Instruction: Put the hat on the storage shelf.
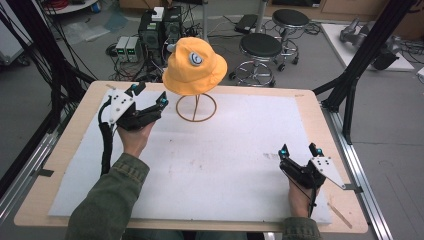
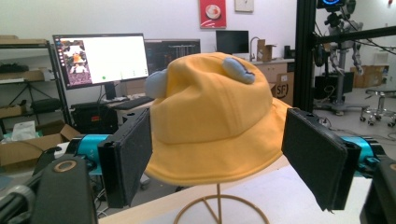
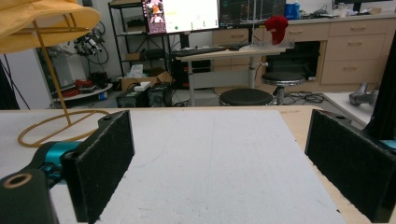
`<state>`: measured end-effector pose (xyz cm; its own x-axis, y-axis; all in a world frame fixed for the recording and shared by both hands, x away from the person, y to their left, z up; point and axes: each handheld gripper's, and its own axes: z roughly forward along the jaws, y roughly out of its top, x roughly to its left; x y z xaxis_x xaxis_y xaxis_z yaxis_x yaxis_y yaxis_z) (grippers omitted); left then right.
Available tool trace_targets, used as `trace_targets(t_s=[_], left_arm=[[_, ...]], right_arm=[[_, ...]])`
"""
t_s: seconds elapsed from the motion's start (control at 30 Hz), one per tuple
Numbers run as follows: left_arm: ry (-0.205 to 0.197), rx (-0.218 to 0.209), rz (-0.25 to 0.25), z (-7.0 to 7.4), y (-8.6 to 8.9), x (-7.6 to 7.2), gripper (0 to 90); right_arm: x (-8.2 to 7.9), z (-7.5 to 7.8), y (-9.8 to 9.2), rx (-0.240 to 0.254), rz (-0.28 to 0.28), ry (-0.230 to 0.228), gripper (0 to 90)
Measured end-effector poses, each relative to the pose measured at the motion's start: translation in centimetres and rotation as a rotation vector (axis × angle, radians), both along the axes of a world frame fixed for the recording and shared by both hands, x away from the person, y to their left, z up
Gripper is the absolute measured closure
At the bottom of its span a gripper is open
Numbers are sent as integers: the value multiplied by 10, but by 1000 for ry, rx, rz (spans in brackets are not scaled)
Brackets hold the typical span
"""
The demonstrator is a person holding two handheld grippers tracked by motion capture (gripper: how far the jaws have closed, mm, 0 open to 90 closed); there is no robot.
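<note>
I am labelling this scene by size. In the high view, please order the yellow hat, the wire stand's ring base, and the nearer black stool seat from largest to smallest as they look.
1. yellow hat, clearly largest.
2. and 3. wire stand's ring base and nearer black stool seat look about alike; the stool stands farther off on the floor, so I leave them unranked.

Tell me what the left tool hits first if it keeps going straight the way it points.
Probably the yellow hat on its wire stand: the left tool faces it, jaws open either side. Depth is unclear.

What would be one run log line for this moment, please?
left gripper: open, near hat, no contact | right gripper: open, empty | orange hat: on wire stand
</note>
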<state>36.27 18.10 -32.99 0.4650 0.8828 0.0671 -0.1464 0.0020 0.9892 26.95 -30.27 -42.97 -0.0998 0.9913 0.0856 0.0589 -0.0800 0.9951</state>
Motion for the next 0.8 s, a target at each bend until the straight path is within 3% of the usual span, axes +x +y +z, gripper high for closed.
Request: trace_targets(t_s=[0.13, 0.33, 0.53, 0.8], left_arm=[[11, -2, 16, -14, 8, -7, 238], [64, -4, 58, -34, 26, -15, 234], [95, -60, 122, -47, 52, -30, 219], [155, -49, 210, -66, 80, -45, 219]], right_arm=[[-1, 0, 1, 3, 0, 2, 69], [-1, 0, 0, 8, -4, 3, 69], [0, 0, 0, 10, -7, 10, 69], [-1, 0, 1, 16, -14, 15, 69]])
